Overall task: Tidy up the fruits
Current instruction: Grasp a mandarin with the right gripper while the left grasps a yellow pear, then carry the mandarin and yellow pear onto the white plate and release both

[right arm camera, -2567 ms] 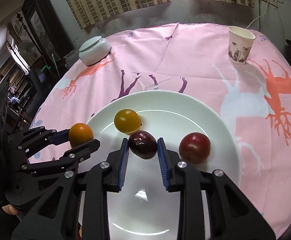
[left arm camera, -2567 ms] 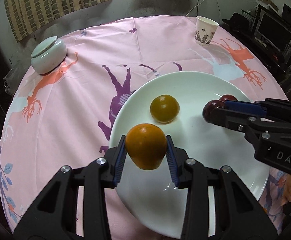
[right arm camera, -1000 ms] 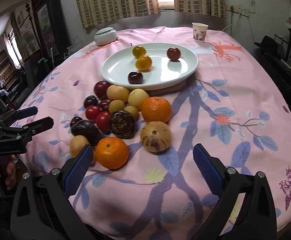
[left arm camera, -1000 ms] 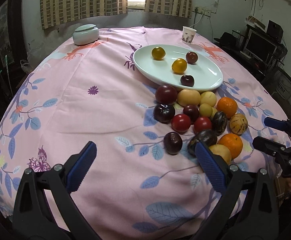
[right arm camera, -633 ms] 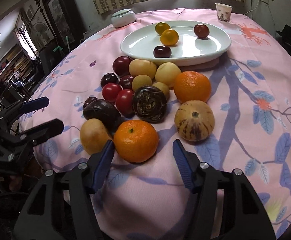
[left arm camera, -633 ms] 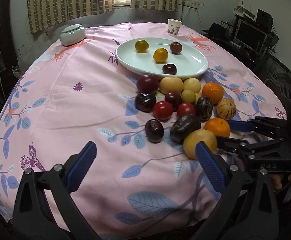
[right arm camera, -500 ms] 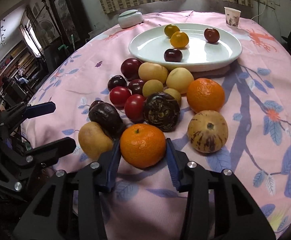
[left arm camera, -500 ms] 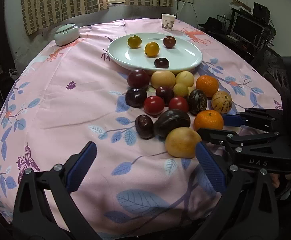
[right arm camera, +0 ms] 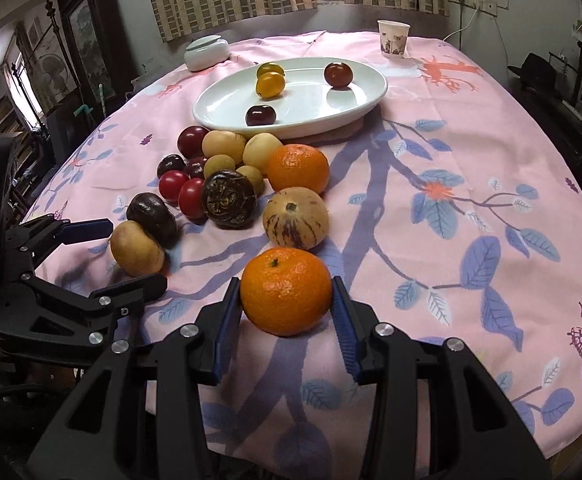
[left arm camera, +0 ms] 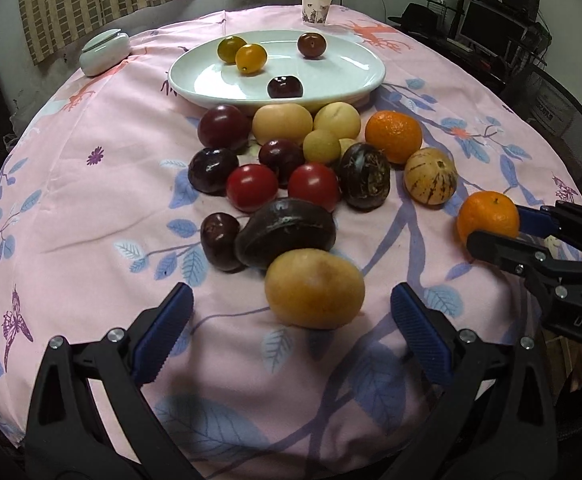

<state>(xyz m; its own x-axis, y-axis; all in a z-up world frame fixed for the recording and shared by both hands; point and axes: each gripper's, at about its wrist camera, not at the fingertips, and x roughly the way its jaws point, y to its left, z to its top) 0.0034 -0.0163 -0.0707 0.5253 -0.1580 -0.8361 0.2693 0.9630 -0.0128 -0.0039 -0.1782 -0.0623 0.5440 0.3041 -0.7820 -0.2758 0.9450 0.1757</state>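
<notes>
R gripper had its blue pads clamped on both sides of a mandarin, near the front edge of the table, just in front of a striped melon-like fruit. From the L wrist view the same mandarin sat between the R fingers, off to the right of the fruit pile.

L gripper was spread wide, pads apart w/ nothing pinched; a yellow-tan fruit lay between and just ahead of the fingertips, not touched. That fruit touched a dark oval fruit behind it.

Rest of the pile sat mid-table on the pink cloth: 2 red tomatoes, dark plums, pale yellow fruits, a second orange.

White oval plate lay toward the far edge, holding 4 small fruits: 2 yellow, 2 dark red. Paper cup stood at the far edge, lidded white jar at the far-left edge.
</notes>
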